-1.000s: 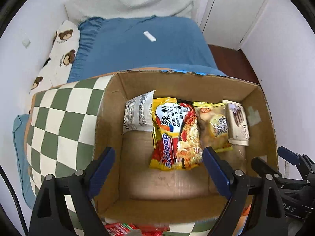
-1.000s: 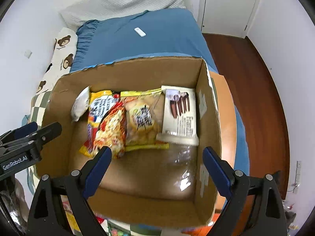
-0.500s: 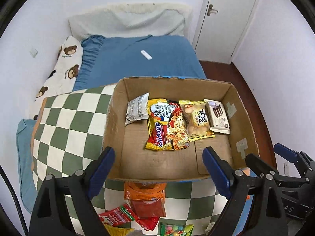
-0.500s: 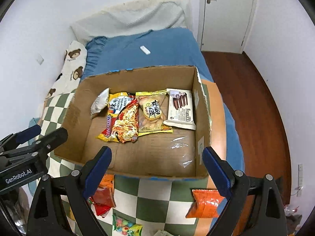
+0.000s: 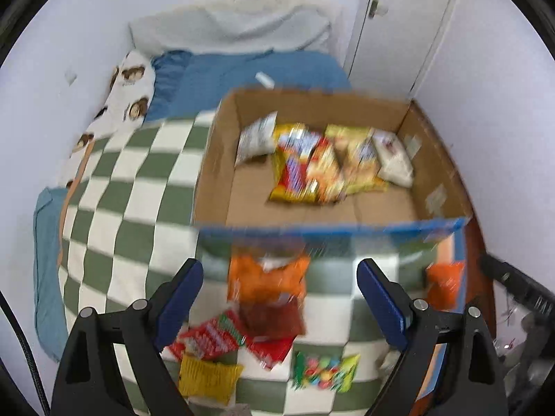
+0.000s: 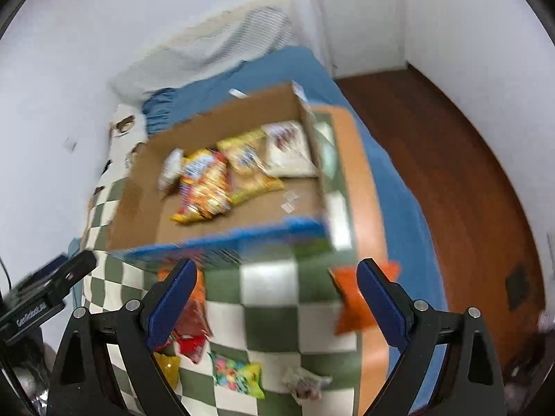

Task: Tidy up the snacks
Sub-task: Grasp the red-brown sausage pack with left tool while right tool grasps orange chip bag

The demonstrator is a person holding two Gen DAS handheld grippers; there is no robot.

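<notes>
A cardboard box (image 5: 215,173) (image 6: 222,114) stands on the checkered blanket and holds several snack packs, among them a yellow-red noodle pack (image 5: 301,170) (image 6: 204,183). Loose snacks lie in front of the box: an orange bag (image 5: 267,277), a red pack (image 5: 211,339), a yellow pack (image 5: 208,378), a colourful candy bag (image 5: 322,371) (image 6: 239,374) and another orange bag (image 5: 444,284) (image 6: 353,305). My left gripper (image 5: 280,301) is open and empty above the loose snacks. My right gripper (image 6: 274,301) is open and empty above the blanket. Both views are blurred.
The green-white checkered blanket (image 5: 131,194) (image 6: 277,294) covers a bed with blue bedding (image 5: 242,72) and a bear-print pillow (image 5: 128,97). A wooden floor (image 6: 451,159) lies to the right, a white door (image 5: 399,20) at the back.
Both grippers have pulled back from over the box. The box now sits farther away and the loose snacks in front of it have come into view. Both stay open.
</notes>
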